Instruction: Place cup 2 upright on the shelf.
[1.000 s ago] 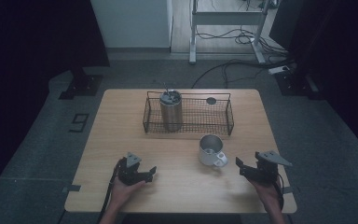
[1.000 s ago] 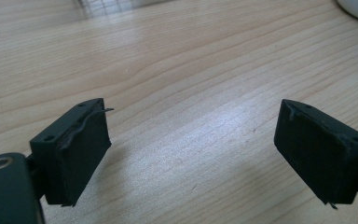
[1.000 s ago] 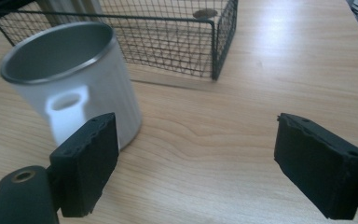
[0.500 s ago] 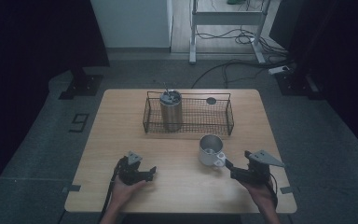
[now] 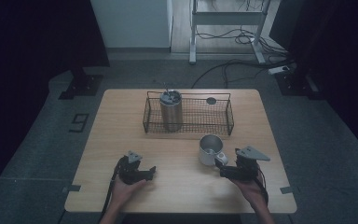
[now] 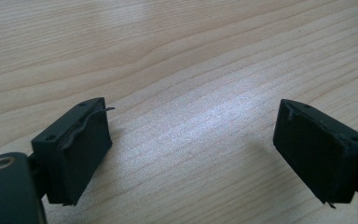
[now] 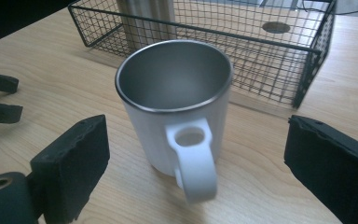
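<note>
As the right gripper (image 7: pixel 196 154) has closed in on the white mug (image 7: pixel 175 102), jaws just opened, handle between them ungripped; left gripper (image 6: pixel 191 154) apart, idle.

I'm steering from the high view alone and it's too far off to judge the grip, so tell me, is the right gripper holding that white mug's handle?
Observer: No. In the right gripper view the right gripper has its jaws wide apart; they have just been opening, and the mug handle stands between them untouched.
Operator: Anything inside the mug?
Observer: The white mug looks empty; its bare steel lining shows nearly to the bottom.
Operator: And the left gripper?
Observer: The left gripper is open, with only bare wooden table between its pads.
</note>
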Motion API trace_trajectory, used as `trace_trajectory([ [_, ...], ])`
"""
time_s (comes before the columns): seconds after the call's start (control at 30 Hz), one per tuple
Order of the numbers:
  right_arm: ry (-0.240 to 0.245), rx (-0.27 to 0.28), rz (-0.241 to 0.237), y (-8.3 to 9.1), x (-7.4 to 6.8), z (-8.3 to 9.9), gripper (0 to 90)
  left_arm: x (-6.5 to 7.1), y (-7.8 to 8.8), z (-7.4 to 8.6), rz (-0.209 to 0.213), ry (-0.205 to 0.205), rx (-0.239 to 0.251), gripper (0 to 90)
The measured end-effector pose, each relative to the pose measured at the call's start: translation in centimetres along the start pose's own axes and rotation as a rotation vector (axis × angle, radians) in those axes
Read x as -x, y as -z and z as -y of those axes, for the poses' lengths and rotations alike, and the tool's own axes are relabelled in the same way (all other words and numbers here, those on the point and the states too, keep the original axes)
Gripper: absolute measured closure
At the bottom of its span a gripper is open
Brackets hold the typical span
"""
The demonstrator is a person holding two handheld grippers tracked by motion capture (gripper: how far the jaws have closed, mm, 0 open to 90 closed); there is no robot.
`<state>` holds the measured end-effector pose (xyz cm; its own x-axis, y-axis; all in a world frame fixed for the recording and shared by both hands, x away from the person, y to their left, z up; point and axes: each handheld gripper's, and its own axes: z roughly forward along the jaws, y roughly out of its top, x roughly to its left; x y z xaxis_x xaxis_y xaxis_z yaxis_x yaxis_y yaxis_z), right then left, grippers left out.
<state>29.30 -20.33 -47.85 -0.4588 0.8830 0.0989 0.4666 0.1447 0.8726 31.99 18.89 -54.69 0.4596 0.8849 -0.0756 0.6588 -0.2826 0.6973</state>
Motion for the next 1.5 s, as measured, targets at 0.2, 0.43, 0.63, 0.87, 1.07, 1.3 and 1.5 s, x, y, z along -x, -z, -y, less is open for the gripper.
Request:
trace_trajectory([
  [0.2, 0.024, -0.013, -0.006, -1.0, -0.5, -0.9, 4.4, -0.1, 0.0, 0.0, 0.005, 0.000, 0.000, 11.0],
  [0.43, 0.037, -0.025, -0.015, -2.5, -0.7, -1.9, 2.2, -0.2, 0.1, 0.0, -0.001, 0.011, 0.006, 13.6],
  [0.63, 0.043, -0.047, -0.017, -3.6, -0.4, -2.2, 0.4, -0.1, 0.0, 0.0, -0.011, 0.003, 0.002, 13.8],
  [0.87, 0.062, -0.082, -0.024, -4.8, -0.4, -2.5, 0.0, 0.0, 0.0, 0.0, -0.018, -0.002, 0.000, 14.1],
  [1.07, 0.089, -0.118, -0.020, -6.1, -0.6, -2.6, 0.0, 0.2, -0.1, 0.0, -0.032, -0.009, -0.005, 14.2],
  [1.3, 0.099, -0.147, -0.019, -7.2, -0.6, -2.5, 0.0, 0.3, -0.1, -0.1, -0.045, -0.022, -0.010, 14.1],
  [1.5, 0.093, -0.145, -0.018, -7.6, -0.6, -2.3, 0.0, 0.4, -0.2, -0.1, -0.053, -0.027, -0.014, 14.1],
])
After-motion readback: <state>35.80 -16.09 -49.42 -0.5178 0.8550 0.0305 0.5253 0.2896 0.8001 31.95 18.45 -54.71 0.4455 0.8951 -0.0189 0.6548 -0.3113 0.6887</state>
